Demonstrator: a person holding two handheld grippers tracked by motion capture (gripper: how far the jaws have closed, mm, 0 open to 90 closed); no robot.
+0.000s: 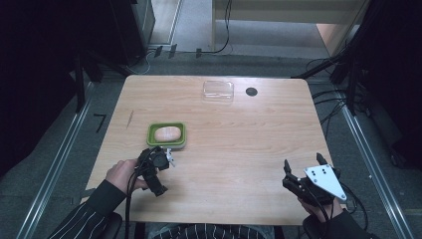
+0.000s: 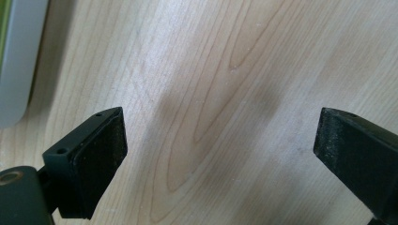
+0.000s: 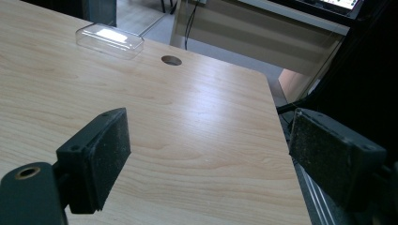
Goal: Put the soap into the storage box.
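Observation:
A green soap dish [image 1: 151, 134] with a pale oval soap bar [image 1: 167, 133] in it sits left of the table's middle. My left gripper [image 1: 160, 155] hovers just in front of the dish, pointed down at the wood, jaws wide open with nothing between them [image 2: 220, 140]; the dish's pale rim [image 2: 16, 65] shows at that view's left edge. My right gripper [image 1: 301, 165] is near the front right corner, open and empty [image 3: 209, 150]. A clear plastic lid [image 1: 218, 91] lies at the far edge, also seen as the lid [image 3: 109, 41] from the right gripper view.
A dark round hole [image 1: 251, 91] is in the tabletop right of the lid, the same hole [image 3: 171, 60] ahead of the right gripper. The table's right edge [image 3: 281, 140] runs close to the right jaw. Cables and dark stands ring the table.

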